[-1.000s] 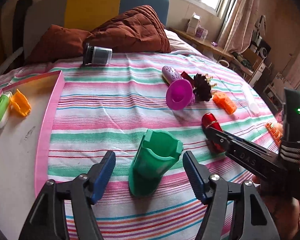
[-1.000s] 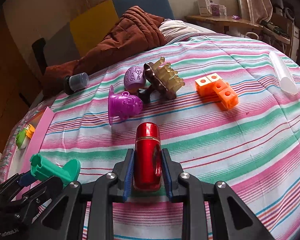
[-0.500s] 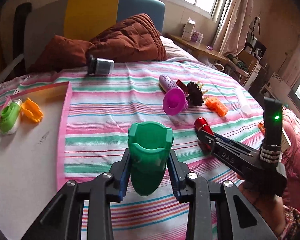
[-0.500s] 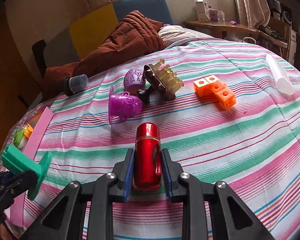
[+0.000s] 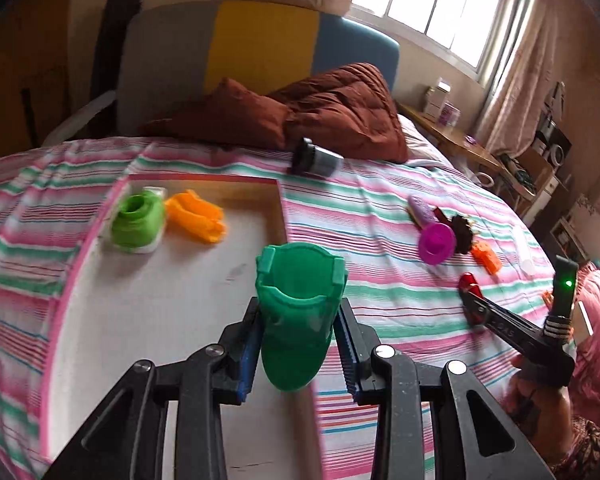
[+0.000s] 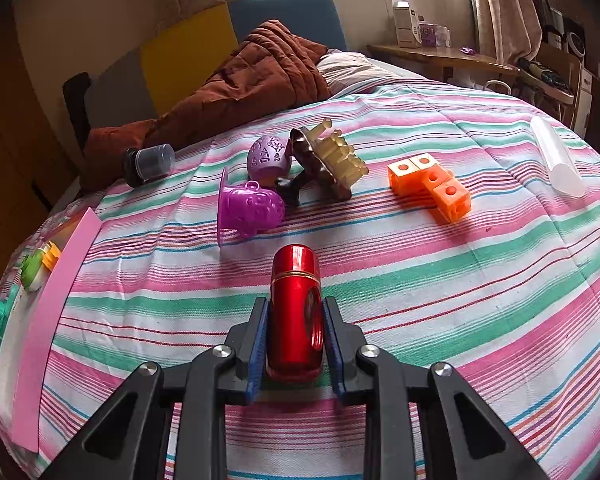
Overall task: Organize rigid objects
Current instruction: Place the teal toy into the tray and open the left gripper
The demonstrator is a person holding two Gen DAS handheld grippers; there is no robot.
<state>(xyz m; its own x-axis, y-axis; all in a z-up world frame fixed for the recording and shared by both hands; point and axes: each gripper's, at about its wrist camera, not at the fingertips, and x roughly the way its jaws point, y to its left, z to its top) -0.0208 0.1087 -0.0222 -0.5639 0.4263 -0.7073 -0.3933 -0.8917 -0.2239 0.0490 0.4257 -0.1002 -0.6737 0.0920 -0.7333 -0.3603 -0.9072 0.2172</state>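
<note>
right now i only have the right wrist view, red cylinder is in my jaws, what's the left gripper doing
Observer: The left gripper is shut on a green cup, held above the white floor of the pink-edged tray.
Operator: anything in that tray, i only see slivers at my left edge
Observer: Two things at its far end: a light green piece and an orange piece beside it, very close together.
Operator: which way is the green cup facing
Observer: Its open mouth faces the left wrist camera, so its hollow inside shows; its rim has two notched tabs.
</note>
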